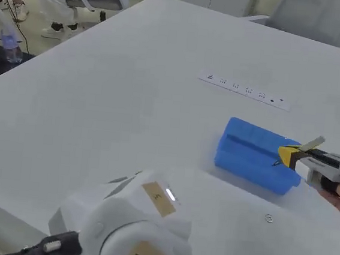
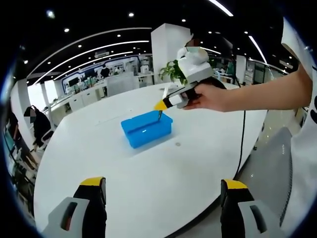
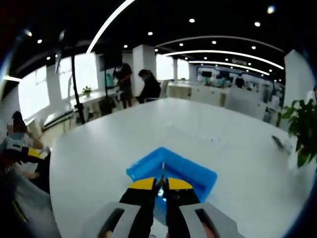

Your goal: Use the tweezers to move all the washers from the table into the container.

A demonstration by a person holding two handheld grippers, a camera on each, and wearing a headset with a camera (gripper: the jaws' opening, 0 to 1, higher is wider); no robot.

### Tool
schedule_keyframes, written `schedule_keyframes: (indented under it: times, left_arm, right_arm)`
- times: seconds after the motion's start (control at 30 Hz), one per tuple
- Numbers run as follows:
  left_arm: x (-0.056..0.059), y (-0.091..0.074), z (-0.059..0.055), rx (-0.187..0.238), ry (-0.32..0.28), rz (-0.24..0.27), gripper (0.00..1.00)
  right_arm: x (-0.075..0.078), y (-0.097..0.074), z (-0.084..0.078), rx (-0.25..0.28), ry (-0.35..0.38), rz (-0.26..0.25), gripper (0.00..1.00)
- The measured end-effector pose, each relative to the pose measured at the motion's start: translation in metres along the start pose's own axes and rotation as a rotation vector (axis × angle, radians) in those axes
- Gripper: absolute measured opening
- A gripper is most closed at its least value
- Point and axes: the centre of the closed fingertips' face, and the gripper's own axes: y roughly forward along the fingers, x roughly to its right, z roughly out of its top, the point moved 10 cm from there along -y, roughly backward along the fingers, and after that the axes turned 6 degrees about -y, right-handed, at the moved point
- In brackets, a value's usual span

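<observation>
Right gripper is clenched on the tweezers, with the slim shaft pinched between the closed jaws. The tweezers' long axis is seen to run straight on from the jaws, tips pointed forward and down at the blue container. In the left gripper view they are tilted steeply, tips at the container's open top; contact cannot be told. Whether anything is pinched at the tips cannot be told. Left gripper is released, jaws wide apart with nothing between them, well back from the container above the white table. One washer is noted lying flat on the table, near the container but apart from it
</observation>
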Motion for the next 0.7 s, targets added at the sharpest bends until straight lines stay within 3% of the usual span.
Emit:
schedule_keyframes:
  times: [0.2, 0.37, 0.7]
  left_arm:
    - [0.002, 0.001, 0.001, 0.0, 0.008, -0.008, 0.98]
    - [0.002, 0.002, 0.001, -0.001, 0.01, -0.012, 0.98]
    - [0.002, 0.002, -0.002, -0.016, 0.009, -0.003, 0.98]
  right_arm:
    - [-0.018, -0.017, -0.021, -0.019, 0.0, 0.012, 0.04]
    - [-0.031, -0.02, -0.039, -0.058, 0.029, 0.019, 0.04]
    - [-0.029, -0.011, -0.058, -0.116, 0.052, -0.003, 0.04]
